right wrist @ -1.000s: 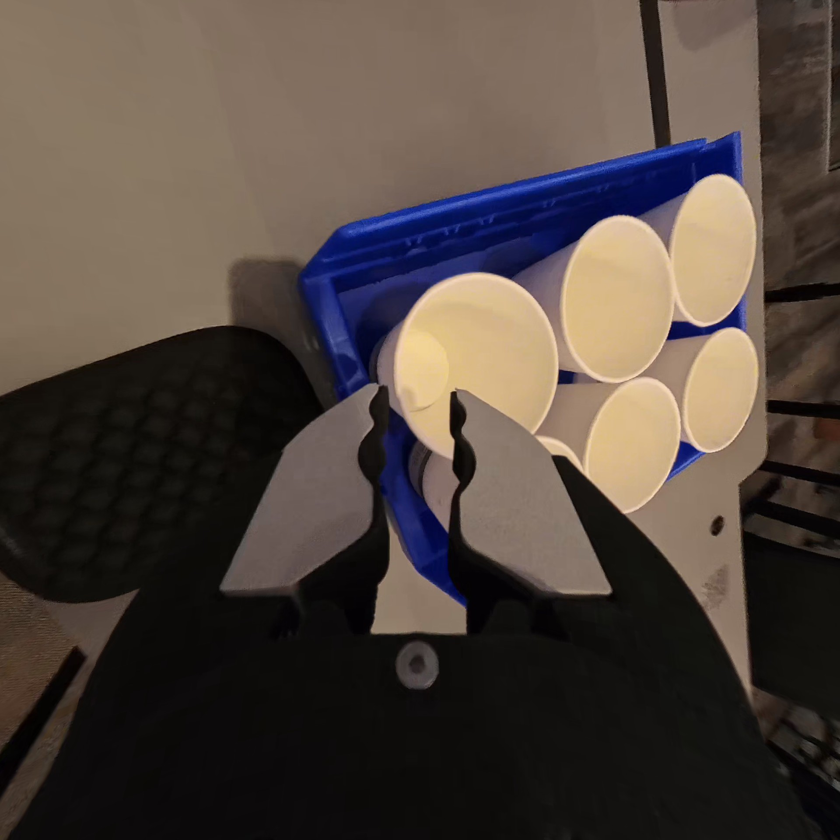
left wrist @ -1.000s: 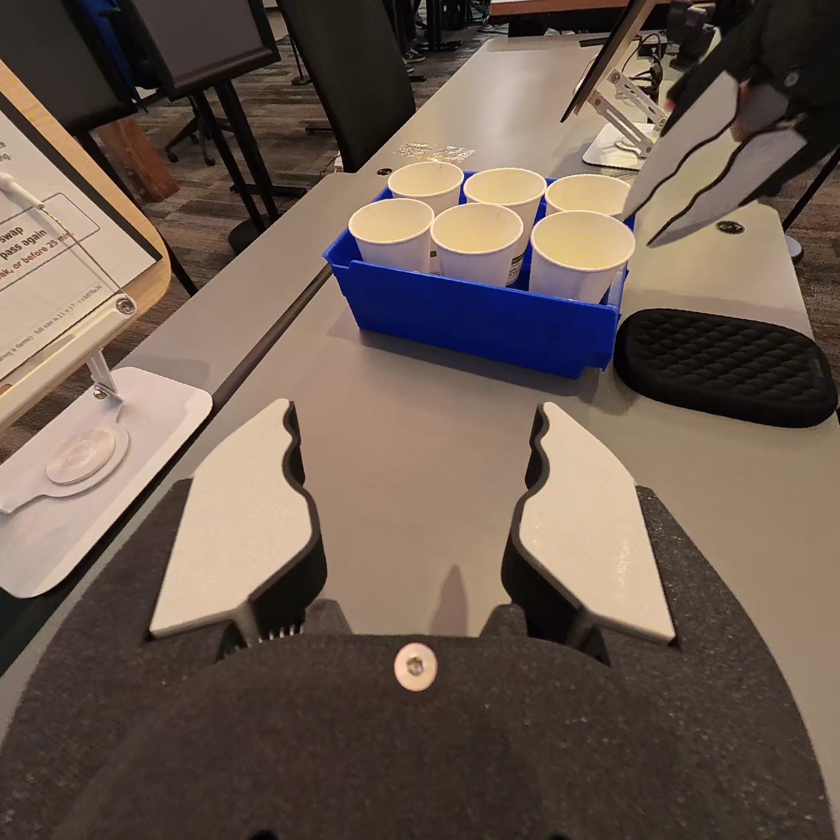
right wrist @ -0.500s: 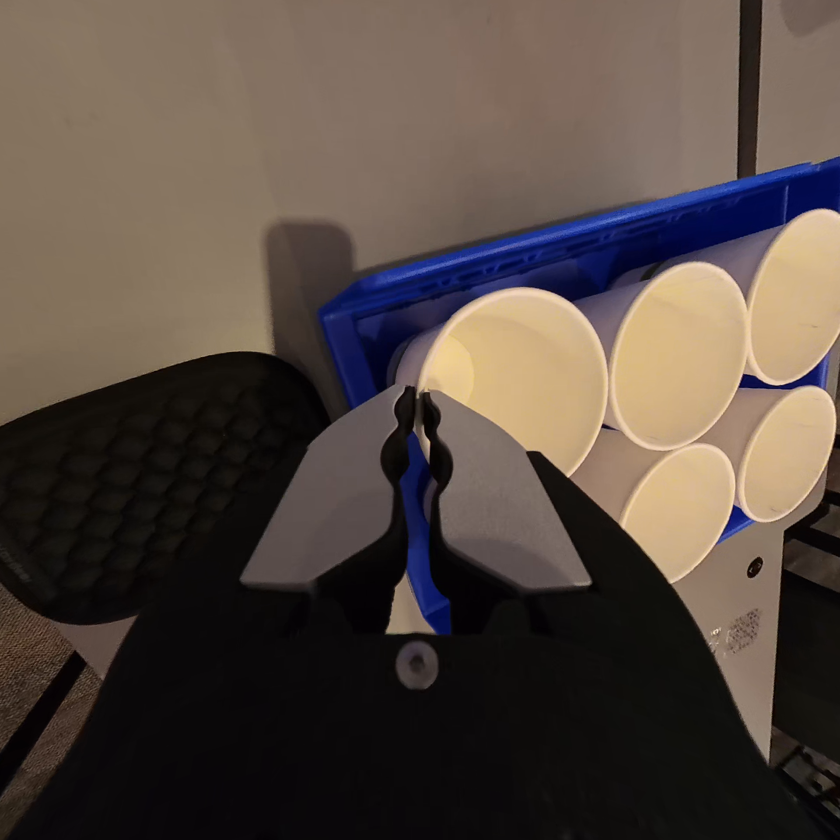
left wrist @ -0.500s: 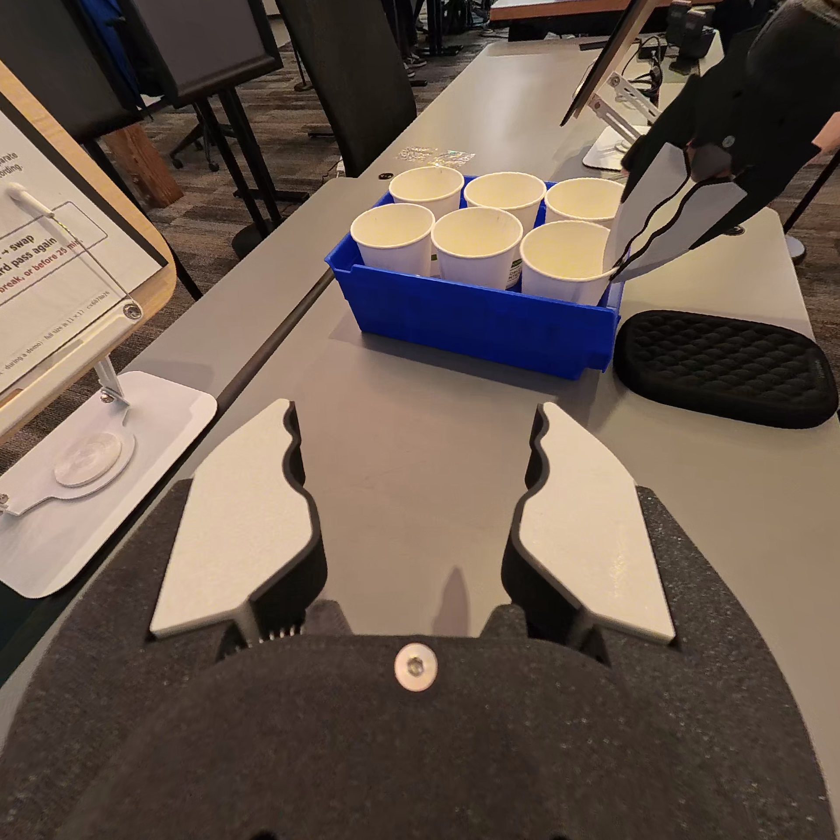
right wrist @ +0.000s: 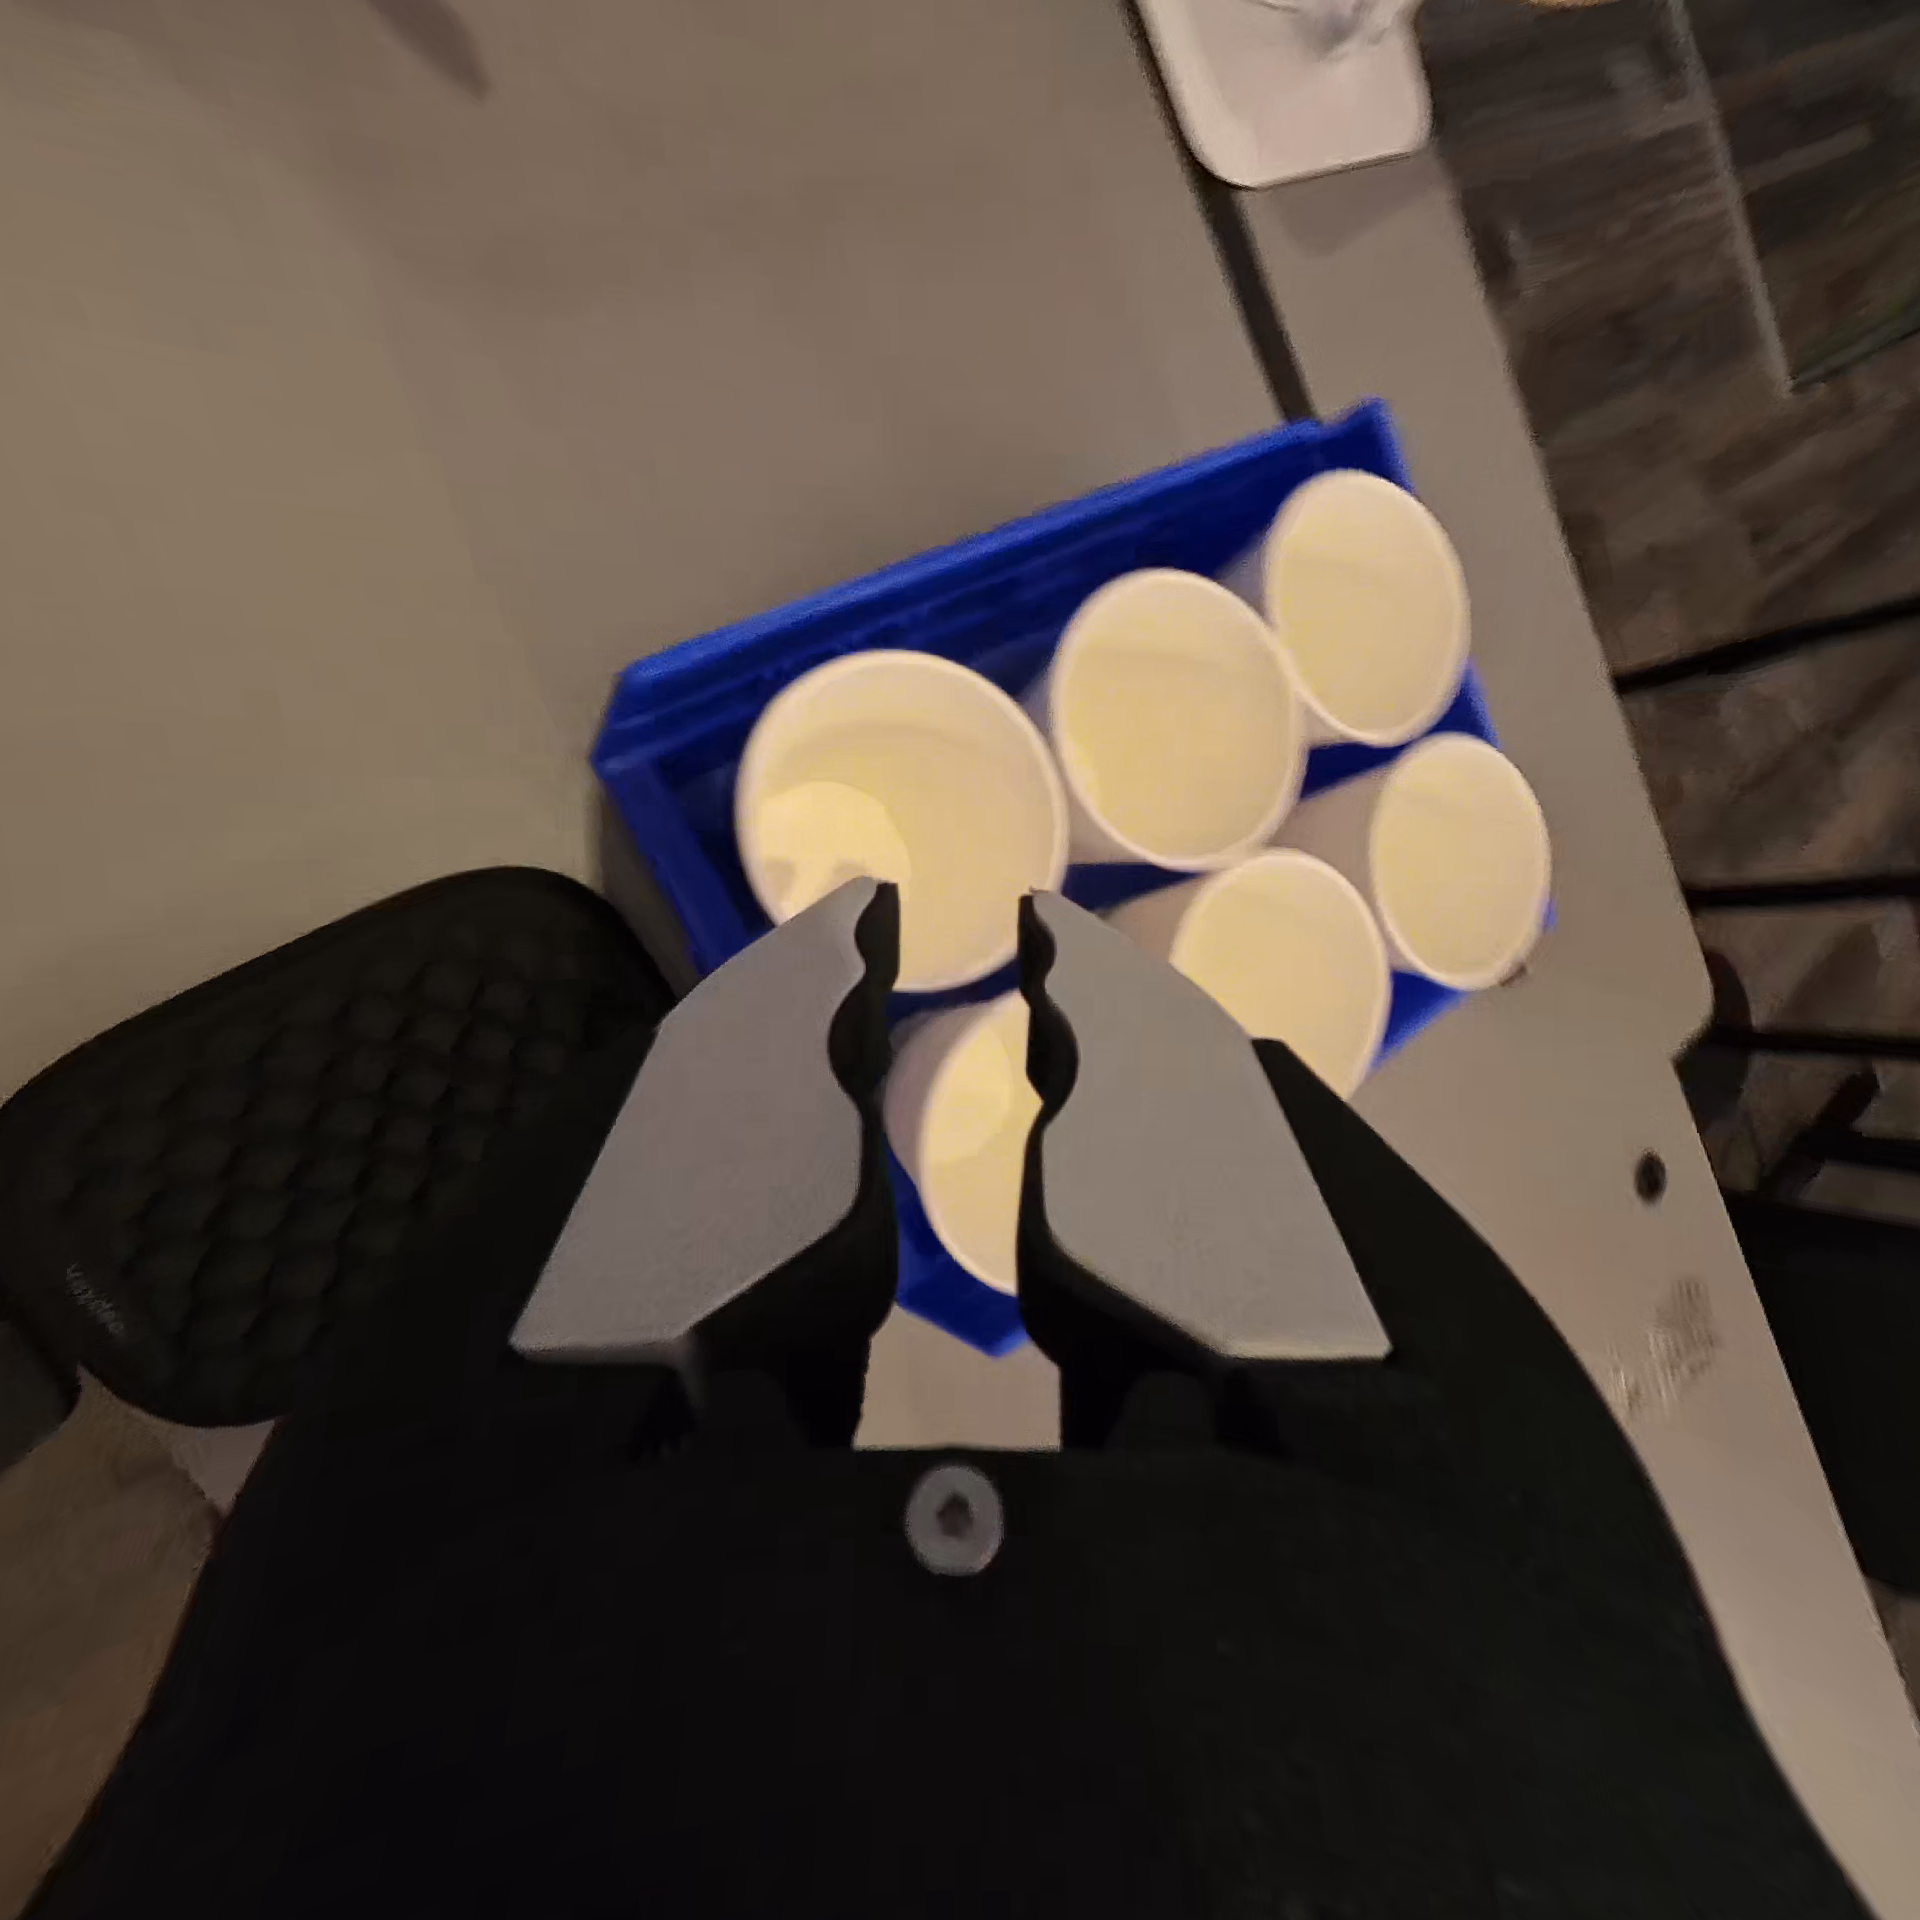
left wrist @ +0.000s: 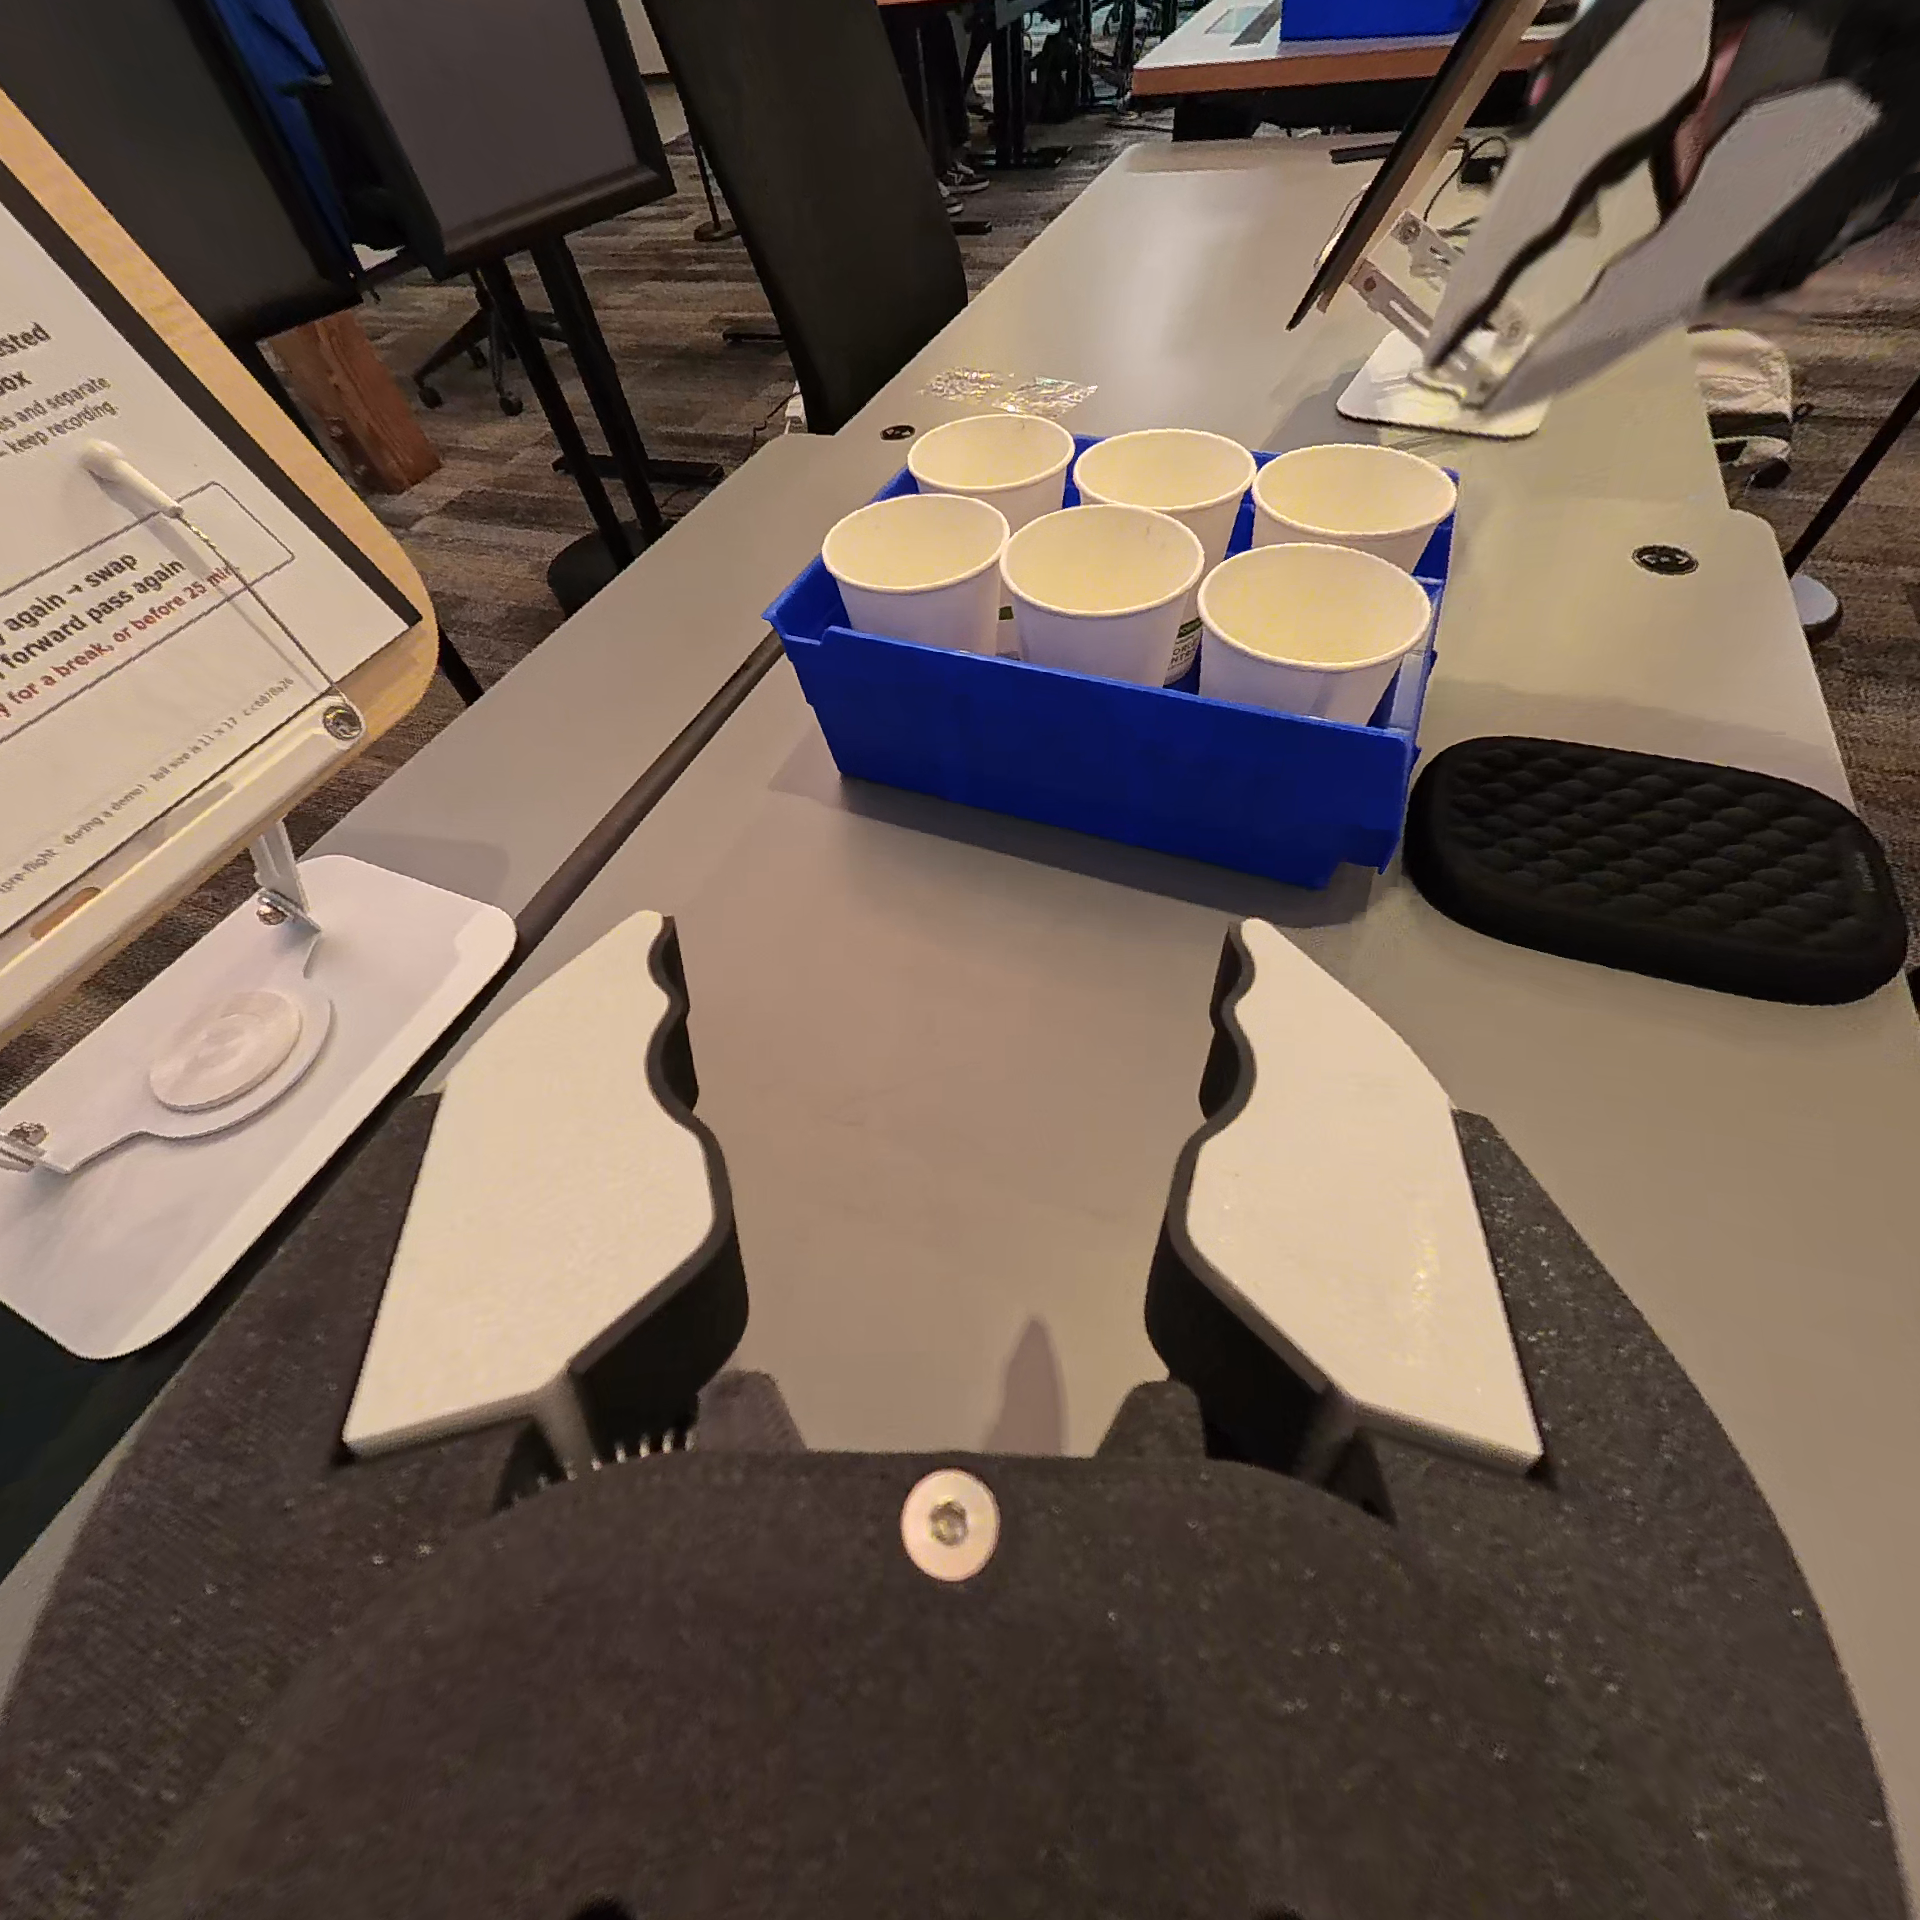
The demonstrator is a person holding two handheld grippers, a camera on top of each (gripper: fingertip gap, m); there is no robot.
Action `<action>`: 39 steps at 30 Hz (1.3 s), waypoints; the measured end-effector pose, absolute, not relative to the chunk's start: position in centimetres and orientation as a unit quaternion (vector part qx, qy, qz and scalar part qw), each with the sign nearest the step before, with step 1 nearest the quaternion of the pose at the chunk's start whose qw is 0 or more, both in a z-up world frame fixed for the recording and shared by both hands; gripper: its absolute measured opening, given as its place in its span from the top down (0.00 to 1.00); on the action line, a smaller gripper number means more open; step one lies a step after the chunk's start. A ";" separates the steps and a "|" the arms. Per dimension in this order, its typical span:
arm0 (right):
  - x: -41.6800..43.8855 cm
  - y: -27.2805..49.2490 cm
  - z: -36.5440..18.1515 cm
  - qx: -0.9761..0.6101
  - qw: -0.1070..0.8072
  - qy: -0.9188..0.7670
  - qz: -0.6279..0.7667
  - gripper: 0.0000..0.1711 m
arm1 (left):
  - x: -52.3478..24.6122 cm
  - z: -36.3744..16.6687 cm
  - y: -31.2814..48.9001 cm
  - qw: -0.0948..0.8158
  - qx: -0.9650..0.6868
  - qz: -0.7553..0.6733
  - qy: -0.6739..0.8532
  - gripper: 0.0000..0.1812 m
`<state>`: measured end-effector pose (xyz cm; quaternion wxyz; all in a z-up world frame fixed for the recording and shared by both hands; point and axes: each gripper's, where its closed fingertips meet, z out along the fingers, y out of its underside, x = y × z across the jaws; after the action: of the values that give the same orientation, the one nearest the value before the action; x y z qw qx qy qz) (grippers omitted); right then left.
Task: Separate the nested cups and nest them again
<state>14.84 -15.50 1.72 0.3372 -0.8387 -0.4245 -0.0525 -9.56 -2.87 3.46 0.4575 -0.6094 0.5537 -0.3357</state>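
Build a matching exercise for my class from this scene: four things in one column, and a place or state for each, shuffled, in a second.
1. paper cups
2. black pad
3. left gripper
4. right gripper

A. open wide, low over bare table
B. raised above the bin, holding nothing
C. upright in the blue bin
D. flat on the table beside the bin

Pairs: 1-C, 2-D, 3-A, 4-B

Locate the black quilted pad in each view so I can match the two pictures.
Left wrist view: black quilted pad lies at the right, on the grey table, just right of the blue bin.
Right wrist view: it lies at the lower left, left of the bin.
Shared landmark: the blue bin holding six white cups.
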 end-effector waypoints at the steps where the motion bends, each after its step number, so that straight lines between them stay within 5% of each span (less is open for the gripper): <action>1: 16.4 -15.4 2.5 -0.849 0.341 -0.399 -0.067 0.87 | -9.6 3.5 -2.8 0.458 -0.610 -0.335 0.553 0.47; 5: 23.4 -15.3 3.1 -0.902 0.319 -0.270 -0.109 0.86 | -9.8 3.5 -2.5 0.460 -0.612 -0.332 0.550 0.47; 13: 28.5 -13.0 -2.3 -0.962 0.258 -0.047 0.074 0.84 | -9.8 3.3 -2.4 0.460 -0.615 -0.328 0.551 0.47; 31: 29.0 -11.1 -8.7 -0.982 0.108 0.011 0.155 0.87 | -9.9 2.4 -1.6 0.452 -0.627 -0.321 0.547 0.47; 39: 28.4 -10.8 -9.6 -0.984 0.094 0.004 0.150 0.96 | -10.7 2.6 -1.2 0.458 -0.638 -0.291 0.547 0.48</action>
<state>28.43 -10.83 -9.60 0.0939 -0.9843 0.0042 0.1497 -10.68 -1.24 2.64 0.4576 -0.6378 0.5471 -0.2905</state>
